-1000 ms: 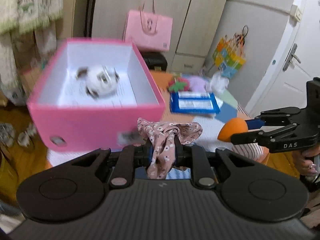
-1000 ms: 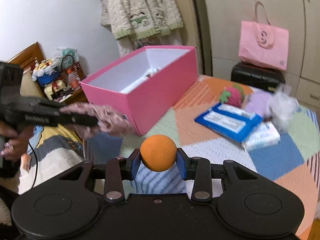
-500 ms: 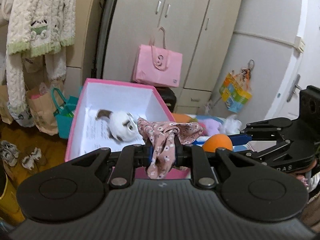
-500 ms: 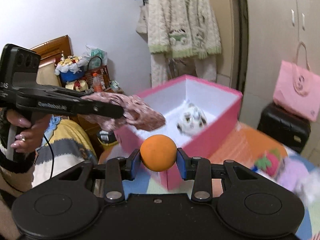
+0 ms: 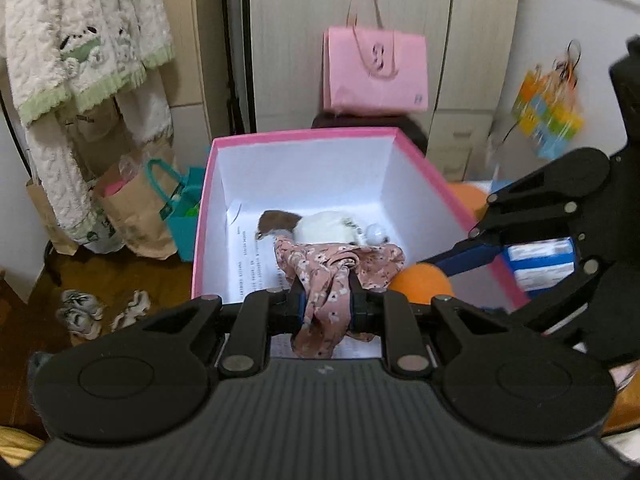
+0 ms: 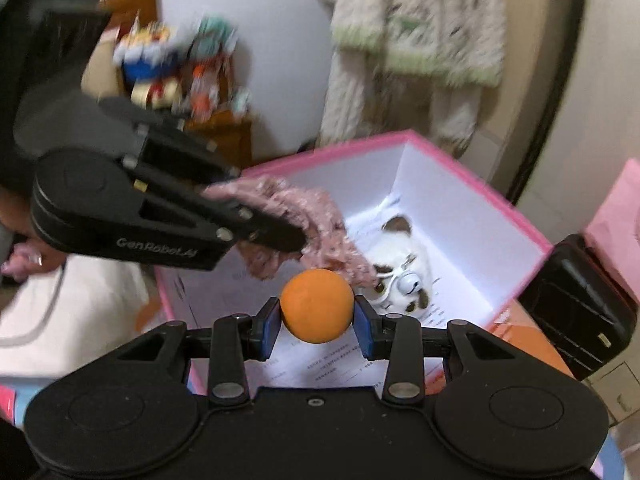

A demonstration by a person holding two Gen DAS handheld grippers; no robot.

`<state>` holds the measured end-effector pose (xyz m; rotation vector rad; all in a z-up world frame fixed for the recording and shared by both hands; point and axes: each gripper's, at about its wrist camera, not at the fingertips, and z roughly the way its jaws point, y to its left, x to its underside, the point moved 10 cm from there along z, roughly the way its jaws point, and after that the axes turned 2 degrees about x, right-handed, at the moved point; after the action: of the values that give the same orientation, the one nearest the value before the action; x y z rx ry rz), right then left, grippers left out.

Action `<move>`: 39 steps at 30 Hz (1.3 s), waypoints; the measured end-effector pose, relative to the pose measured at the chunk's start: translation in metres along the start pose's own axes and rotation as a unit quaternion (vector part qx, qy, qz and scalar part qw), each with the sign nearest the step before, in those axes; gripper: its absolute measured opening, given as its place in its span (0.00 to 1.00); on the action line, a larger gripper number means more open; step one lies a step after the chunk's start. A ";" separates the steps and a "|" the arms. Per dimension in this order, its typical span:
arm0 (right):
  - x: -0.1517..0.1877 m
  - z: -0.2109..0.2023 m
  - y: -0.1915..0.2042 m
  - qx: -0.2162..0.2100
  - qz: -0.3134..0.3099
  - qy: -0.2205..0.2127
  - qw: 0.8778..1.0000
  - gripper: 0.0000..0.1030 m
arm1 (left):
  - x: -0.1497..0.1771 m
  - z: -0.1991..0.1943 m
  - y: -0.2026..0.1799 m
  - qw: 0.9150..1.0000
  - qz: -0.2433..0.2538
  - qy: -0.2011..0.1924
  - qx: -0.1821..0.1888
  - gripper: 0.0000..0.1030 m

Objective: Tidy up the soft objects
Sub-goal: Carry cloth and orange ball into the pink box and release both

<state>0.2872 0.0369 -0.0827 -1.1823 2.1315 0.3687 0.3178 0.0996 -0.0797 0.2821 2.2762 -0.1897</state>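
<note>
Two tongs over pink box [image 5: 208, 200]: left [image 5: 326, 304] clamps floral cloth [image 5: 340, 268], drooping lengthwise; right [image 6: 316, 320] clamps orange ball [image 6: 317, 306].

Surface: a patchwork cloth-covered top, only orange [image 6: 524, 344] and pale blue patches showing; mostly hidden.
On it: an open pink cardboard box with white inside [image 5: 436, 184], and flat blue-and-white packets [image 5: 540, 258] beside its right wall.
Floor: dark brown wood [image 5: 132, 276].
On the floor: brown paper bags [image 5: 136, 220], a teal bag [image 5: 182, 216], small grey-white slippers [image 5: 80, 314].
</note>
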 end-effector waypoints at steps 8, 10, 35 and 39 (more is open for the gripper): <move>0.004 0.048 0.000 -0.028 -0.029 0.074 0.996 0.43 | 0.006 0.035 -0.003 0.996 0.050 0.078 -0.020 0.19; 0.005 0.057 -0.001 -0.030 -0.029 0.087 0.995 0.43 | 0.009 0.037 -0.005 0.995 0.047 0.089 -0.015 0.21; 0.009 -0.042 -0.014 0.037 0.006 0.003 0.999 0.54 | 0.010 -0.047 -0.023 0.999 0.013 0.031 0.020 0.61; 0.009 -0.075 -0.011 0.045 0.015 -0.025 0.999 0.55 | 0.012 -0.072 -0.042 0.998 0.016 0.026 0.047 0.63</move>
<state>0.2616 -0.0150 -0.0326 -1.0814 2.1022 0.3078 0.2473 0.0775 -0.0395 0.3771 2.3156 -0.2754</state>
